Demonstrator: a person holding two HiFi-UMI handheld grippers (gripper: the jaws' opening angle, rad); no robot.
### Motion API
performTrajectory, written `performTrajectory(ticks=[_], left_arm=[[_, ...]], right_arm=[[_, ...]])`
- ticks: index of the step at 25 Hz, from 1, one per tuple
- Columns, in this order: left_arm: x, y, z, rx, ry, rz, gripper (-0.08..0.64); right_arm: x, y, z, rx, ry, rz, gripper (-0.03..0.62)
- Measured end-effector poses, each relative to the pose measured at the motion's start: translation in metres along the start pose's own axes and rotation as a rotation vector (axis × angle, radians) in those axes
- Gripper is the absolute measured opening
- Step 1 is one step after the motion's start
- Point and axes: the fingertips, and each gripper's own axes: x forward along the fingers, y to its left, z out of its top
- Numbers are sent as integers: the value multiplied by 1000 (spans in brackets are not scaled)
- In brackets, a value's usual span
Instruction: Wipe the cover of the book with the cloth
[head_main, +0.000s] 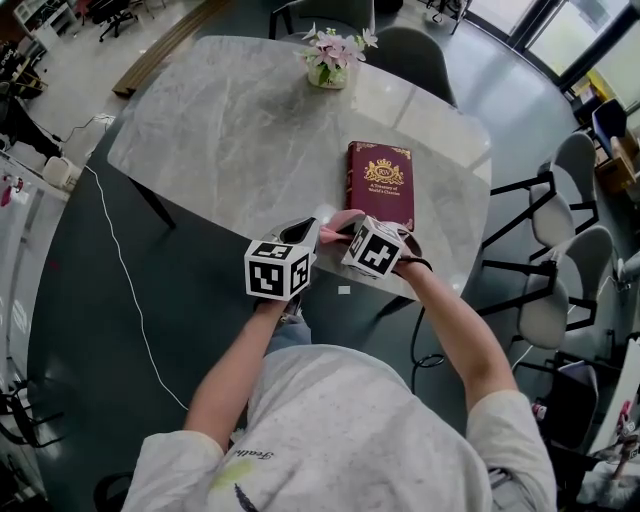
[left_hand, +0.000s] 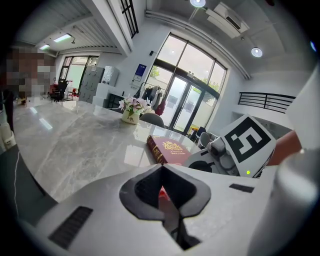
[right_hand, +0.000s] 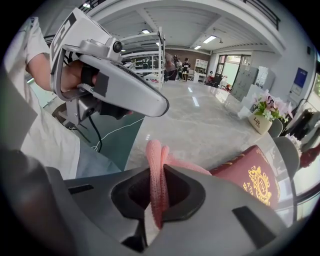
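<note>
Pinching the cloth (right_hand: 155, 150) in my right gripper (right_hand: 159, 200), jaws narrow on its fold, gives me a pad to drag over the book (head_main: 380, 185), which lies flat just beyond, near the worktop's (head_main: 220, 130) front edge. My left gripper (left_hand: 167, 200) hovers alongside, jaws together, seemingly empty. Open marble lies to the left; the near edge is close.

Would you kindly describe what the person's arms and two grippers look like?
Both the left gripper and right gripper have light grey, wedge-shaped bodies with dark grey inner pads. Each carries a white cube printed with black square markers. A black cable hangs from the left one. The person wears a white short-sleeved shirt.
</note>
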Motion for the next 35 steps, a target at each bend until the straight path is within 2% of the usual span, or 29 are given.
performTrajectory(ticks=[8,15,28,35], left_arm=[[-6,-20,-2,26,1,17,6],[-13,-47,7,73,-10,27,6],[-13,-119,21,169,-31,1,6],[-18,-153,25,197,-58,-2,6]], right_arm=[[-24,5,-3,86,-113,-38,15],[-70,1,-1,236,-301,-137,15],[-161,3,-32,378,-493,-303,15],[-198,8,-54,440,-561,-355,14]])
